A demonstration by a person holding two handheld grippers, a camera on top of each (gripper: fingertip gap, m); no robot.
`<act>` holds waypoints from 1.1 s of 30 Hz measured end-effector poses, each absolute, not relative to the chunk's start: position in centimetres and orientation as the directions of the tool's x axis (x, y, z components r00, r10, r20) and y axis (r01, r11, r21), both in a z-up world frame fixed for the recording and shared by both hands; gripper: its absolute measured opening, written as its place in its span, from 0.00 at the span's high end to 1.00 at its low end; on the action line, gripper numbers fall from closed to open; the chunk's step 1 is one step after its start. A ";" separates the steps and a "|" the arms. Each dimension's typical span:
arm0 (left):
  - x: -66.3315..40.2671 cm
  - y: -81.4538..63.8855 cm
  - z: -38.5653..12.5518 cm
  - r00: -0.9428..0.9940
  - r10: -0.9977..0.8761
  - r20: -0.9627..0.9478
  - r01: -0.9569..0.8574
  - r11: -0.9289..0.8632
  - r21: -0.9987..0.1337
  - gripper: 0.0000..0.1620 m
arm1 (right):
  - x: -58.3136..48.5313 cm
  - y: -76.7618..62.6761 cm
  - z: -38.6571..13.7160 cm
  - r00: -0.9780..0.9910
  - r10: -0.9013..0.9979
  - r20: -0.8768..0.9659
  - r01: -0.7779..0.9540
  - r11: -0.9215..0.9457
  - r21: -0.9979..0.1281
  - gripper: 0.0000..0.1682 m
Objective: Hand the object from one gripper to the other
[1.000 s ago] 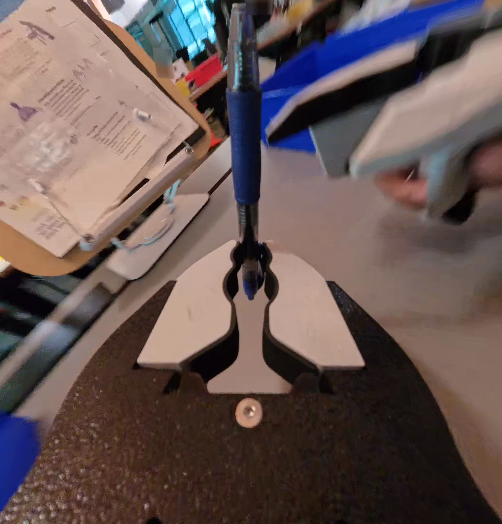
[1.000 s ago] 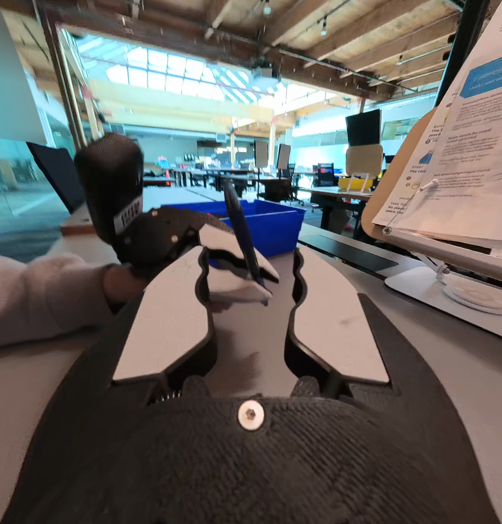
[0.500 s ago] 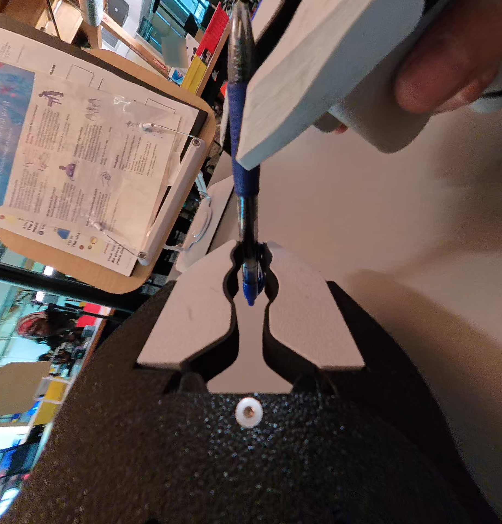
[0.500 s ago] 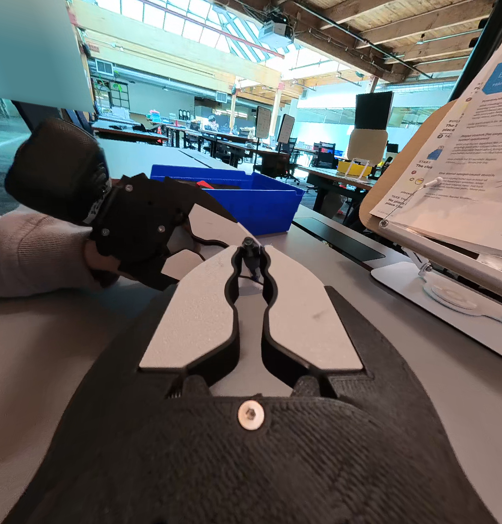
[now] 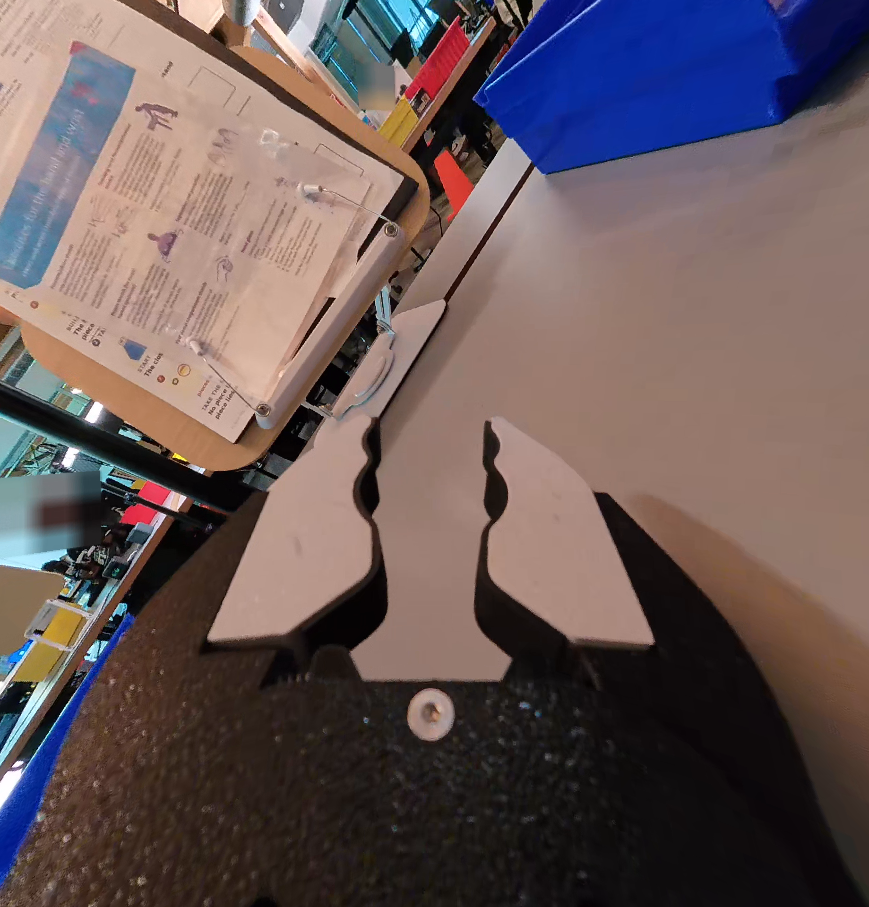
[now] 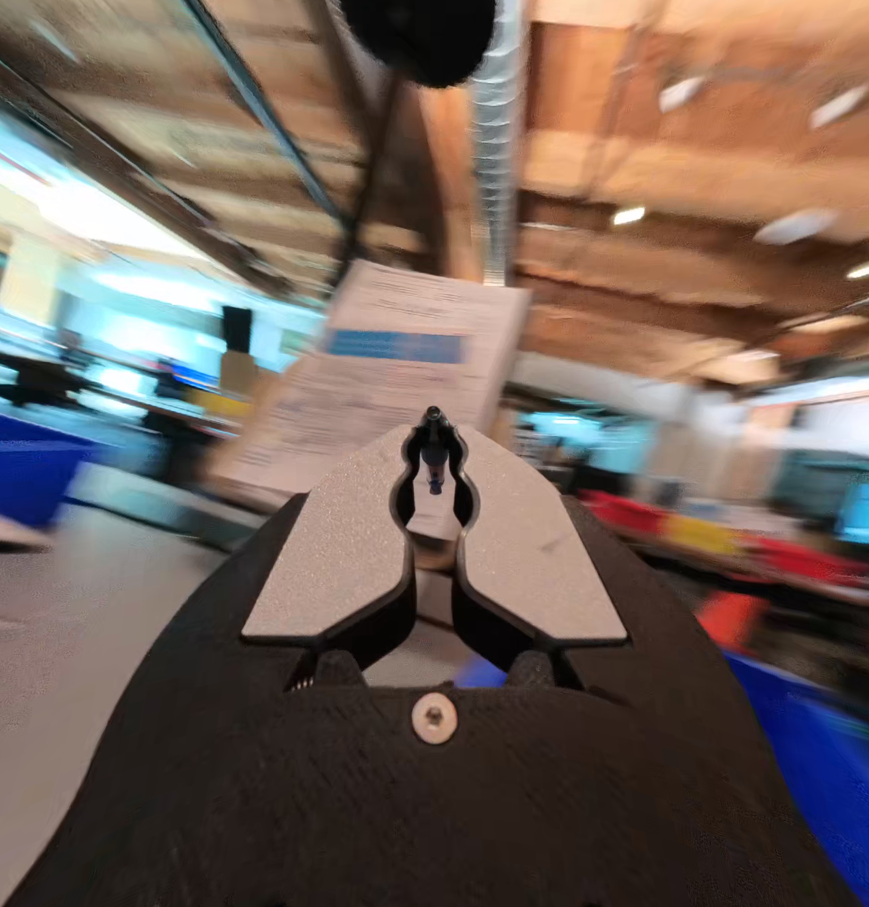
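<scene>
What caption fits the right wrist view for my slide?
Right tool shut on the pen, seen end-on, with a blurred paper stand behind.

Grey worktop. Blue bin at far edge. Printed sheet clipped on tilted wooden stand at left edge, white base on worktop.
</scene>
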State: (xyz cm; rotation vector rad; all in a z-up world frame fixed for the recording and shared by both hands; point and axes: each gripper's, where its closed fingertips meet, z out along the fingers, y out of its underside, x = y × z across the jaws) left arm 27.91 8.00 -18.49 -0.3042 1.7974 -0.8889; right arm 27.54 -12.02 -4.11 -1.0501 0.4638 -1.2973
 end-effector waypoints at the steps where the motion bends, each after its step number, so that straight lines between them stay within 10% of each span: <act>1: 27.9 8.0 -18.6 -0.410 -0.585 -0.700 0.200 0.691 -0.695 0.77 | 28.1 -15.0 -3.7 0.089 -0.941 0.326 0.544 -0.228 -0.807 0.93; 4: 28.0 7.9 -18.8 -0.419 -0.587 -0.693 0.197 0.687 -0.700 0.79 | 31.1 -22.1 -6.4 -0.147 -0.866 0.477 0.263 -0.500 -0.825 0.93; 12: 28.0 8.0 -18.8 -0.430 -0.602 -0.673 0.186 0.670 -0.719 0.81 | 34.8 -28.0 -14.4 -0.085 -0.849 0.522 -0.135 -0.509 -0.850 0.93; 22: 27.4 10.4 -13.5 -0.395 -0.780 -0.485 0.166 0.459 -0.873 0.80 | 33.9 -21.1 -11.0 0.020 -0.882 0.471 0.118 -0.466 -0.877 0.46; 33: 27.6 35.3 -12.2 -0.107 -0.889 -0.445 -0.329 0.454 -0.828 0.56 | 32.1 -11.9 -11.3 0.146 -0.724 0.674 0.301 -0.617 -0.727 0.51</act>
